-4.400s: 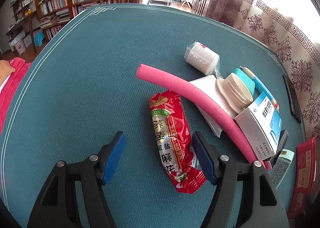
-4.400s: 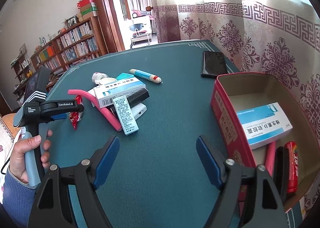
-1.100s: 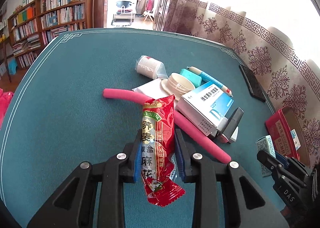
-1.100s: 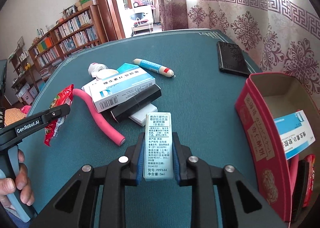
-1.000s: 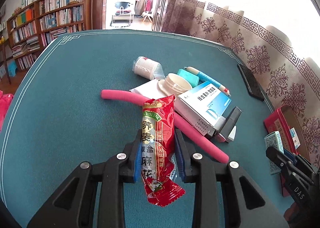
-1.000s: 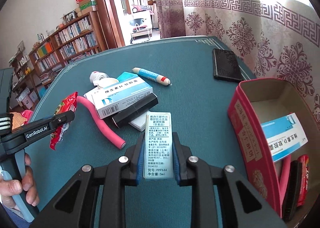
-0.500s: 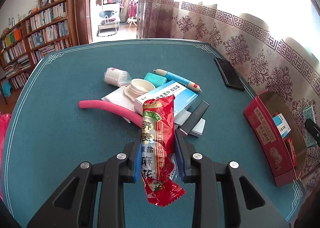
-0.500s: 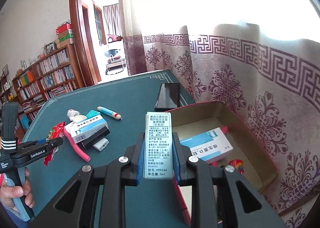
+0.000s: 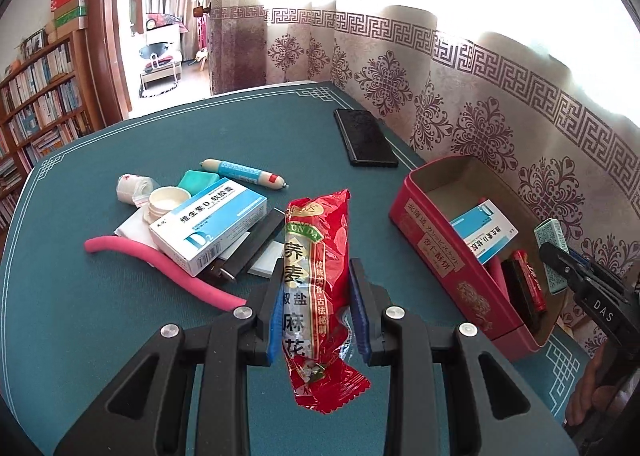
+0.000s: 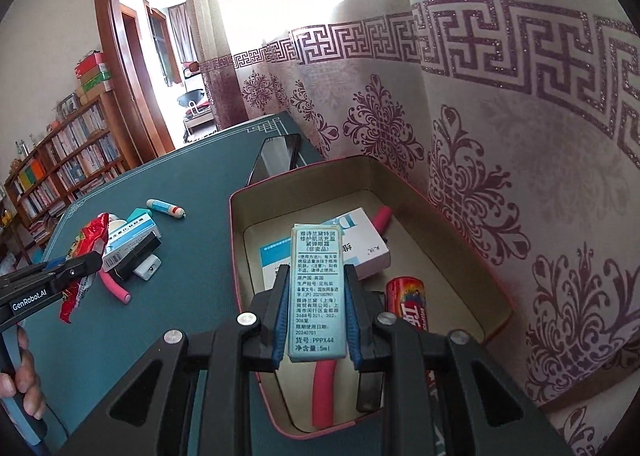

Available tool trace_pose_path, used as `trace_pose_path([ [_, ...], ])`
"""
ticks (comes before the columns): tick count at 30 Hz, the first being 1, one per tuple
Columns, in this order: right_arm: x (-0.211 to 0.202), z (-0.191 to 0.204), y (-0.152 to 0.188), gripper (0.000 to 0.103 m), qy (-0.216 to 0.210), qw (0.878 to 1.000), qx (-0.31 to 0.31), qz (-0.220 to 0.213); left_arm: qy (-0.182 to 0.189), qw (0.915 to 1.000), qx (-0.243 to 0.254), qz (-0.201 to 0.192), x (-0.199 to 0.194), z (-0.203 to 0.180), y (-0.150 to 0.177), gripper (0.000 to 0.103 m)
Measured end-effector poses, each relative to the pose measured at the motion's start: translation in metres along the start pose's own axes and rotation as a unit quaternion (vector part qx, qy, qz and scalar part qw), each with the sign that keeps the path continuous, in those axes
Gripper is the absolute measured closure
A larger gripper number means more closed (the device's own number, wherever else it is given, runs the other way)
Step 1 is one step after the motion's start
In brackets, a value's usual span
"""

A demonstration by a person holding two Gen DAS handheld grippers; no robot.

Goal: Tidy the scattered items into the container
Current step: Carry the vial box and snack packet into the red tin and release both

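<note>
My left gripper (image 9: 316, 308) is shut on a red snack packet (image 9: 318, 268) and holds it above the green table, left of the red tin box (image 9: 436, 252). My right gripper (image 10: 318, 316) is shut on a small pale-green carton (image 10: 318, 288) and holds it over the open red tin box (image 10: 236, 240). The tin holds a blue-and-white medicine box (image 10: 360, 240), a red tube (image 10: 412, 304) and a pink foam stick (image 10: 326, 392). The right gripper with its carton (image 9: 554, 252) shows at the right edge of the left wrist view.
On the table lie a blue-and-white box (image 9: 208, 228), a pink foam stick (image 9: 160, 268), a black bar (image 9: 256, 244), a white jar (image 9: 166, 200), a gauze roll (image 9: 132, 186), a blue tube (image 9: 244, 172) and a black phone (image 9: 364, 136). A patterned curtain hangs behind the tin.
My right gripper has carried the carton from beside the tin to above its inside. My left gripper has moved right with the snack packet, nearer the tin.
</note>
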State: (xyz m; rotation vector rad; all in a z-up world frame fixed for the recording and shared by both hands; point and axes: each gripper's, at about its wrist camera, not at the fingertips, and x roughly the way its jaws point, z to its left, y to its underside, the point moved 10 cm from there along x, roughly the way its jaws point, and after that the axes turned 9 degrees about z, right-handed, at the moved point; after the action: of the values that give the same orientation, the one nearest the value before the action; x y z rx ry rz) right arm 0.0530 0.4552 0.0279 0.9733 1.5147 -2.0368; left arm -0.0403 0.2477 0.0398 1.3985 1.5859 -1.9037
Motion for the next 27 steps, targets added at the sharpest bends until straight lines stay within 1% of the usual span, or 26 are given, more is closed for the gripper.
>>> trace_pose_path([
  [5,0.007,-0.01,0.006,0.076,-0.016,1.0,0.018,0.02,0.012,0.9998,0.018,-0.001,0.0,-0.025,-0.007,0.072],
  [10,0.007,-0.017,0.01,0.075,-0.017,0.999,0.022,0.023,0.02,0.9991,0.037,-0.003,0.0,-0.047,-0.013,0.072],
  [12,0.007,-0.019,0.011,0.074,-0.015,0.999,0.024,0.024,0.028,0.9987,0.043,-0.002,0.001,-0.057,-0.016,0.072],
  [15,0.008,-0.022,0.012,0.064,-0.017,0.999,0.027,0.026,0.043,0.9978,0.052,-0.001,0.003,-0.073,-0.021,0.072],
  [17,0.007,-0.024,0.012,0.054,-0.017,0.999,0.029,0.023,0.05,0.997,0.059,-0.001,0.005,-0.084,-0.025,0.072],
  [18,0.005,-0.024,0.012,0.051,-0.015,0.999,0.029,0.02,0.053,0.9966,0.063,0.0,0.007,-0.089,-0.028,0.072],
  [20,0.003,-0.025,0.011,0.035,-0.012,0.999,0.027,0.013,0.059,0.9959,0.069,0.002,0.012,-0.1,-0.032,0.072],
  [22,-0.001,-0.024,0.01,0.031,-0.006,1.0,0.021,0.004,0.068,0.9948,0.075,0.007,0.017,-0.112,-0.037,0.072],
  [27,-0.006,-0.02,0.008,0.03,0.004,1.0,0.003,-0.007,0.079,0.9926,0.091,0.015,0.031,-0.135,-0.047,0.072],
])
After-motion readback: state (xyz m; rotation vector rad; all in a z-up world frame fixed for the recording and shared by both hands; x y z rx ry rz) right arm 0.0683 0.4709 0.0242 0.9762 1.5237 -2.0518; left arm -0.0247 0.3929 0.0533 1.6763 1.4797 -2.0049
